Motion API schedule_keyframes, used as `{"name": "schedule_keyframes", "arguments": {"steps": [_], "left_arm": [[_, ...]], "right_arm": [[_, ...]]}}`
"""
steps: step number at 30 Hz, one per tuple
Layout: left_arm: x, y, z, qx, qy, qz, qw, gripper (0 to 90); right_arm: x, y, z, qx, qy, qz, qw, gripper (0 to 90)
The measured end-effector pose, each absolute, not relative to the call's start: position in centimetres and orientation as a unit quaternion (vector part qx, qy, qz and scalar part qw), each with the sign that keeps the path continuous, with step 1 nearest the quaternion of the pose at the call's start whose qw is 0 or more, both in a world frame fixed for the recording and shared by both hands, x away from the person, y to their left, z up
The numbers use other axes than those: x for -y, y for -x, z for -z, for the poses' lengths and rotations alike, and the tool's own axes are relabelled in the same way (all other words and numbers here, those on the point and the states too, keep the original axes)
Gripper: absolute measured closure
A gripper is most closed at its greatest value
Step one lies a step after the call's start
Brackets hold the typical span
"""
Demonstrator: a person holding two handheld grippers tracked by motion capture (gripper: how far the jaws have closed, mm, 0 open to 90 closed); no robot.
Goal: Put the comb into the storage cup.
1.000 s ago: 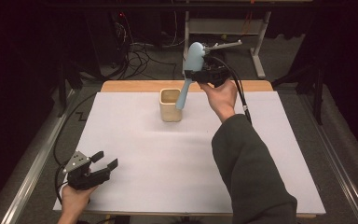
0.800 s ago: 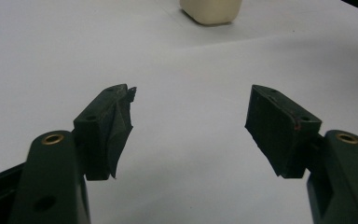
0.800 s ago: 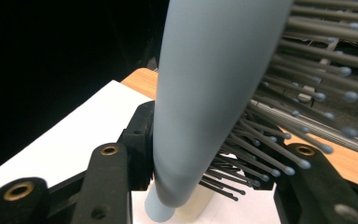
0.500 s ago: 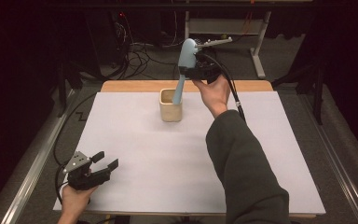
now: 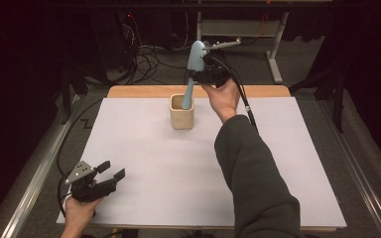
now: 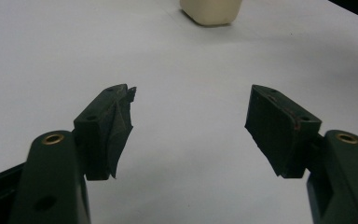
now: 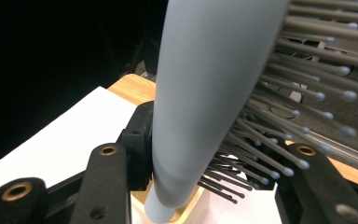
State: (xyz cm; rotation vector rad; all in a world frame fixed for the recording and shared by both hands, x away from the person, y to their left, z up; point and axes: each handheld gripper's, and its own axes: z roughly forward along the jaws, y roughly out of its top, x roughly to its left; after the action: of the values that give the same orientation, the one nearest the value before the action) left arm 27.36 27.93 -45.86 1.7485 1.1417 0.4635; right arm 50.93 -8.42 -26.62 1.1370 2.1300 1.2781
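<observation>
Since the earlier frame the right tool (image 5: 204,69) has carried the brush (image 5: 193,69) left until its handle dips into the cup (image 5: 182,113). The brush stands near upright, head up, clenched in that tool. The left tool (image 5: 110,171) rests released on the near-left bench (image 5: 154,163).

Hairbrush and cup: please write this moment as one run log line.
right gripper: shut on hairbrush | handle end: in cup | left gripper: open, idle near table edge

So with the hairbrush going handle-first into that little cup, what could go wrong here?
1. The hairbrush leans, and only its handle tip is inside the beige cup; if let go like this it may tip the cup over.
2. The right hand-held gripper clamps across the bristled head, so the brush could slip or twist in the grip.
3. The cup stands unsteadied; the left hand-held gripper is far off.
</observation>
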Motion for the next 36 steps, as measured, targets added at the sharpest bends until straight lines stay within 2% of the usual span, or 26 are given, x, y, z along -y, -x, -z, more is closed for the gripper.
{"name": "schedule_keyframes", "arguments": {"steps": [36], "left_arm": [[-27.9, -27.3, 45.8, -0.466, -0.718, -0.193, 0.481, 32.0]], "right_arm": [[6.7, -52.1, 28.2, -0.768, -0.415, -0.442, 0.208, 52.2]]}}
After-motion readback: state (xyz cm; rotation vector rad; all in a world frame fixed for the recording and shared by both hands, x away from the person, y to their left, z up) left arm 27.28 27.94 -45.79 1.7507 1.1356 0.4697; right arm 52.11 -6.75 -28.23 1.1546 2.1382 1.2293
